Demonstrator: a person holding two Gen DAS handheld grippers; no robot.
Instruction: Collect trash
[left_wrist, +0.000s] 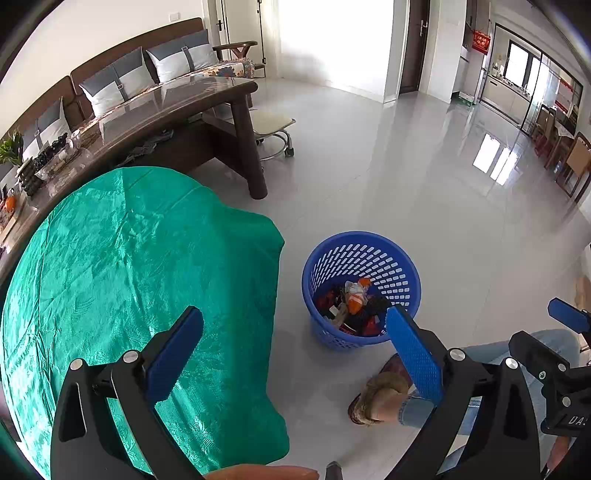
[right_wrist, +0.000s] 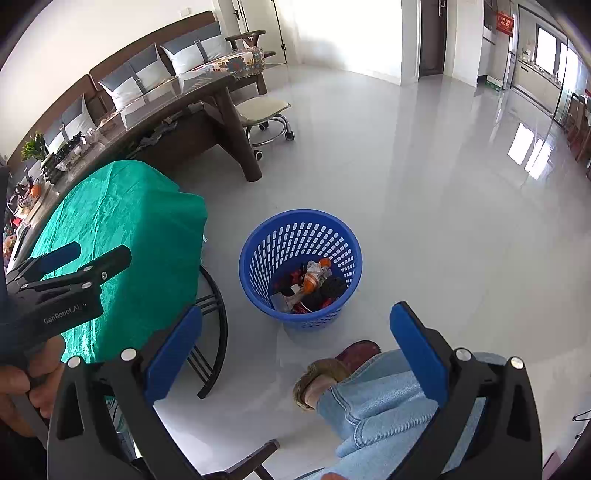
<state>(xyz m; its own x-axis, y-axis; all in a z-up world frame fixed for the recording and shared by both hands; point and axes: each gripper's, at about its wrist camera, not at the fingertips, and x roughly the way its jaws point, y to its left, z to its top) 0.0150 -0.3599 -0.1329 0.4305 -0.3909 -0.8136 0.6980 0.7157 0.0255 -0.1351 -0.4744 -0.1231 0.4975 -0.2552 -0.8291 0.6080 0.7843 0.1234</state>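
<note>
Left tongs (left_wrist: 295, 336), right tongs (right_wrist: 295, 328): both gaping, empty, angled down toward basket (right_wrist: 258, 236).

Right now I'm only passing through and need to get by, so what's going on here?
A person is collecting trash with a gripper in each hand. The left gripper and right gripper are both open and empty. The blue basket on the floor already holds wrappers. No trash shows on the green tablecloth beside it.
</note>
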